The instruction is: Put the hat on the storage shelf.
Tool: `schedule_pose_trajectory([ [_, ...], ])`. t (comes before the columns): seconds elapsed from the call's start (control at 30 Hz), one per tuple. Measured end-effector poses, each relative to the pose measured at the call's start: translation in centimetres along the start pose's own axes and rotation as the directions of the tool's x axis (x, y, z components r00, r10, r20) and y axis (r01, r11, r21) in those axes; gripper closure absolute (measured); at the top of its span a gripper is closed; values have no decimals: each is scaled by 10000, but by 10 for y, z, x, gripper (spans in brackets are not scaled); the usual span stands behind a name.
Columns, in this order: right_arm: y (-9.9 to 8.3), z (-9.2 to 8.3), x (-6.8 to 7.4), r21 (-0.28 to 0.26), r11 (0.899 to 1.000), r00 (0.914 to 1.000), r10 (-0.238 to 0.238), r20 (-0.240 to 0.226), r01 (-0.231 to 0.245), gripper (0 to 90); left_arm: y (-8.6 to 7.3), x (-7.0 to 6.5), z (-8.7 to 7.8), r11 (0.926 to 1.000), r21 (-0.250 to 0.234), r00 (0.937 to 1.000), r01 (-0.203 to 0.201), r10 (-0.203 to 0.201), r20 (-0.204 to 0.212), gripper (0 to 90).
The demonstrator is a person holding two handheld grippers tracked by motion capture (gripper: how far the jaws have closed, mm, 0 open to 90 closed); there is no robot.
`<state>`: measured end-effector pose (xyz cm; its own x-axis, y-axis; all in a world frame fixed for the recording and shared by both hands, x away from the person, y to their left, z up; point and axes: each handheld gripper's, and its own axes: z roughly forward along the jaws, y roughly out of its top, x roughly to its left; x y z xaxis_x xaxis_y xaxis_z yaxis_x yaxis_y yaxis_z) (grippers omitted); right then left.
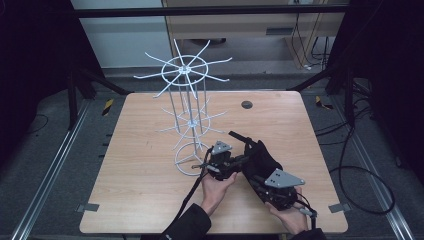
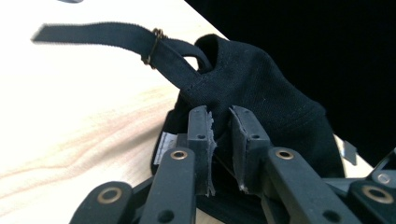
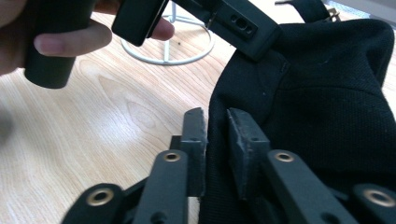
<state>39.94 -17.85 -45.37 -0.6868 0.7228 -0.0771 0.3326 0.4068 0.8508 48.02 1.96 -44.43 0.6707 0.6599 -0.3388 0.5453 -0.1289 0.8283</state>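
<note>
Black cap (image 1: 260,159) near the table's (image 1: 150,200) front edge, right of the white wire rack (image 1: 187,125), flanked by left gripper (image 1: 225,162) and right gripper (image 1: 280,187). From the left gripper view: jaws narrow, pinching cap fabric below the strap (image 2: 116,35). From the right gripper view: jaws narrow on the cap's edge (image 3: 219,140), apparently nipping cloth. Best kept firm on both sides, lifted evenly, strap clear of rack prongs.
</note>
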Motion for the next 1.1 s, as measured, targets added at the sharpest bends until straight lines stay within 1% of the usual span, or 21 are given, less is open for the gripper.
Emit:
schedule_pose_trajectory([
  [0.03, 1, -1, -1, -45, 10000, 10000, 89, -46, -89, 720, 1, 0, -1, 9999, -12, 9999, -125, 125, -86, 789],
  [0.1, 3, -7, -3, -274, 9993, 9996, 248, -107, -250, 668, 2, 1, -3, 9998, -41, 9997, -200, 200, -167, 793],
  [0.2, 9, -21, -9, -950, 9932, 9978, 659, -109, -667, 611, 5, 4, -9, 9994, -169, 9993, -291, 287, -240, 796],
  [0.27, 11, -33, -17, -1333, 9870, 9954, 931, 215, -895, 583, 6, 3, -12, 9989, -280, 9989, -385, 377, -276, 797],
  [0.3, 11, -37, -20, -1452, 9843, 9937, 1062, 361, -999, 570, 6, 3, -15, 9983, -285, 9982, -517, 508, -313, 798],
  [0.33, 10, -42, -24, -1605, 9804, 9910, 1238, 507, -1143, 558, 7, 3, -16, 9980, -295, 9980, -558, 549, -307, 798],
  [0.37, 9, -47, -29, -1690, 9757, 9862, 1523, 654, -1395, 542, 7, 2, -18, 9977, -316, 9977, -596, 586, -332, 798],
  [0.4, 8, -50, -34, -1774, 9722, 9818, 1700, 842, -1531, 530, 7, 1, -19, 9969, -346, 9968, -706, 692, -400, 799],
  [0.47, 3, -52, -42, -1667, 9682, 9729, 2055, 1062, -1863, 516, 7, 1, -21, 9956, -432, 9958, -829, 810, -427, 799],
  [0.5, 1, -51, -44, -1579, 9662, 9697, 2212, 1032, -2036, 511, 8, 0, -22, 9955, -437, 9956, -845, 825, -446, 799],
  [0.57, -4, -46, -48, -1188, 9665, 9663, 2391, 957, -2274, 505, 8, -1, -23, 9949, -482, 9953, -889, 869, -435, 799],
  [0.6, -6, -43, -48, -1053, 9675, 9665, 2397, 917, -2300, 505, 7, -2, -24, 9945, -528, 9953, -902, 882, -397, 799],
  [0.67, -9, -35, -48, -804, 9664, 9667, 2492, 589, -2442, 540, 6, -4, -24, 9939, -546, 9947, -963, 941, -410, 799],
  [0.7, -10, -33, -47, -673, 9685, 9684, 2433, 540, -2396, 569, 5, -5, -24, 9931, -547, 9940, -1034, 1012, -426, 799],
  [0.77, -9, -31, -45, -492, 9699, 9690, 2409, 547, -2383, 657, 2, -6, -24, 9919, -644, 9932, -1098, 1069, -462, 799],
  [0.8, -9, -30, -45, -456, 9685, 9679, 2467, 479, -2446, 724, 2, -7, -24, 9918, -667, 9934, -1091, 1064, -438, 798],
  [0.83, -9, -31, -45, -403, 9654, 9651, 2592, 379, -2577, 768, 1, -7, -24, 9915, -713, 9935, -1088, 1059, -428, 798],
  [0.9, -9, -32, -47, -422, 9604, 9609, 2763, 162, -2754, 821, -1, -8, -26, 9905, -823, 9933, -1101, 1067, -439, 797],
  [0.93, -8, -34, -47, -438, 9590, 9598, 2806, 86, -2800, 840, -1, -8, -27, 9895, -889, 9929, -1141, 1105, -438, 797],
  [1.0, -6, -37, -47, -535, 9605, 9617, 2739, 67, -2732, 856, 0, -10, -29, 9876, -1067, 9929, -1148, 1109, -422, 795],
  [1.1, 1, -48, -48, -970, 9680, 9707, 2364, 422, -2316, 860, 0, -14, -30, 9837, -1243, 9913, -1298, 1258, -394, 790],
])
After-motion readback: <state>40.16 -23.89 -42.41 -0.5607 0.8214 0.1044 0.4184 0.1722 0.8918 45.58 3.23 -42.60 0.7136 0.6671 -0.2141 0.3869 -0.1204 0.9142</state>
